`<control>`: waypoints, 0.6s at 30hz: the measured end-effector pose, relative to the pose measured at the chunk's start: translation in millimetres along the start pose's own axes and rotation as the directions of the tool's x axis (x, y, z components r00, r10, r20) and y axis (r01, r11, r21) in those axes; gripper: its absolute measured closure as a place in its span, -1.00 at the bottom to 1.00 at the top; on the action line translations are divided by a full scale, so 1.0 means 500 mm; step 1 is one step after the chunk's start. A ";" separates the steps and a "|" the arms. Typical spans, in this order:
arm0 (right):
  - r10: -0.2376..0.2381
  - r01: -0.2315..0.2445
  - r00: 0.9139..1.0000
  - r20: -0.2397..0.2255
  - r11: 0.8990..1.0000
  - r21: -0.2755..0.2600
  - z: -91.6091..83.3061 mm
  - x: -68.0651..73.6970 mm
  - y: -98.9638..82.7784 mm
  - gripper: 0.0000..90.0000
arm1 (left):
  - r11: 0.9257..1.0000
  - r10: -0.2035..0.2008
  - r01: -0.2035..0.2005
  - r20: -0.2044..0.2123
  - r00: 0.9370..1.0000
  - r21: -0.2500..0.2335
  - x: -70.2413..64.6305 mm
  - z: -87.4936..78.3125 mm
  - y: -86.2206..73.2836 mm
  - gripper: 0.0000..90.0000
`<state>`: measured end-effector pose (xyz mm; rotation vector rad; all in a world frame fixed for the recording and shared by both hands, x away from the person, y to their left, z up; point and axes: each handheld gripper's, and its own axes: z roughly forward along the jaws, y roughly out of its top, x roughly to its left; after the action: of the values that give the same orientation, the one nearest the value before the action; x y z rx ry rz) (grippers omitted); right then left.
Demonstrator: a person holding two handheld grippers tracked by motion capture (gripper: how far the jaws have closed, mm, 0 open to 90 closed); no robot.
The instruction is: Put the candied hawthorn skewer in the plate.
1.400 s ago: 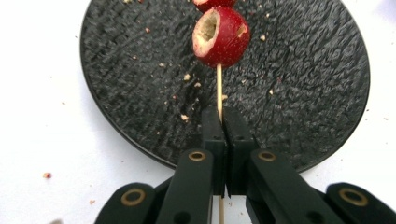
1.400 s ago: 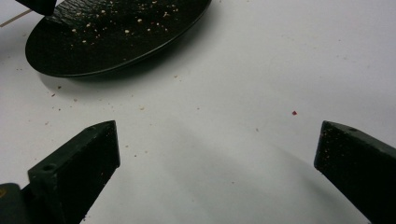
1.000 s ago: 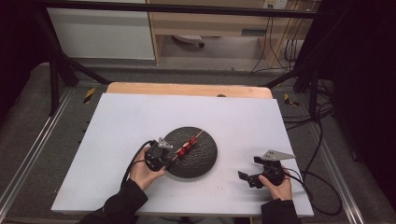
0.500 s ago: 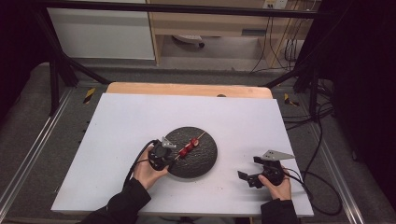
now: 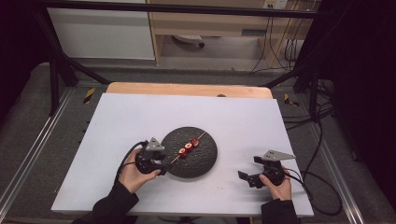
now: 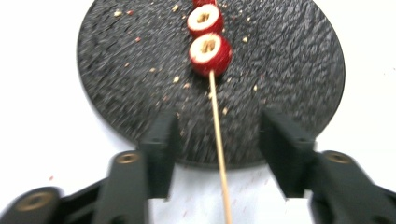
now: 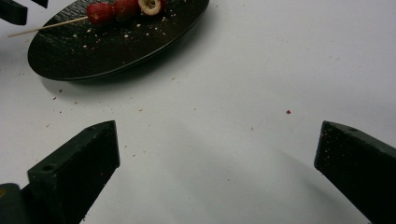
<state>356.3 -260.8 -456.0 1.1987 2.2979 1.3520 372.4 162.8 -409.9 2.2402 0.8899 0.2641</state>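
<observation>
Skewered red fruit slices on a thin wooden stick (image 5: 188, 146) lay across the round black textured plate (image 5: 205, 161), mid-table on the white tabletop (image 5: 140, 116), the stick's bare end poking over the plate's near-left rim. The left gripper (image 6: 217, 135) had just been opening, its jaws spread either side of the stick without pressing it. A clean release, I judged, meant backing straight off without nudging the stick. The right gripper (image 7: 217, 154) rested near-right, jaws wide, holding nothing.
</observation>
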 end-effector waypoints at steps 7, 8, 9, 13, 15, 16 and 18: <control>0.001 -0.001 1.000 0.001 1.000 0.002 0.000 0.000 0.000 -0.99 | 0.999 0.005 -0.006 -0.011 1.000 -0.054 0.038 -0.040 -0.054 -0.53; 0.002 -0.002 1.000 0.001 1.000 0.004 0.001 0.000 0.000 -0.99 | 0.998 0.001 -0.001 -0.010 1.000 -0.065 0.044 -0.045 -0.062 -0.59; 0.002 -0.002 1.000 0.001 1.000 0.005 0.001 0.000 0.000 -0.99 | 0.997 -0.003 0.002 -0.014 1.000 -0.075 0.050 -0.051 -0.070 -0.63; 0.003 -0.003 1.000 0.001 1.000 0.009 0.002 0.000 0.000 -0.99 | 0.995 -0.019 0.015 -0.035 0.999 -0.099 0.070 -0.068 -0.100 -0.78; 0.001 -0.001 1.000 0.005 1.000 0.010 0.002 0.000 -0.001 -0.99 | 0.994 -0.028 0.023 -0.041 0.999 -0.110 0.079 -0.074 -0.114 -0.81; -0.002 0.002 1.000 0.005 1.000 0.011 0.002 0.000 -0.001 -0.99 | 0.993 -0.032 0.027 -0.045 0.998 -0.118 0.083 -0.077 -0.122 -0.83; -0.007 0.007 1.000 0.004 1.000 0.013 0.003 -0.001 -0.001 -0.99 | 0.991 -0.037 0.030 -0.048 0.998 -0.127 0.089 -0.080 -0.136 -0.84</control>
<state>357.0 -260.4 -457.4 1.1957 2.3095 1.3323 353.1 249.1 -429.6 2.1079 0.9109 0.3534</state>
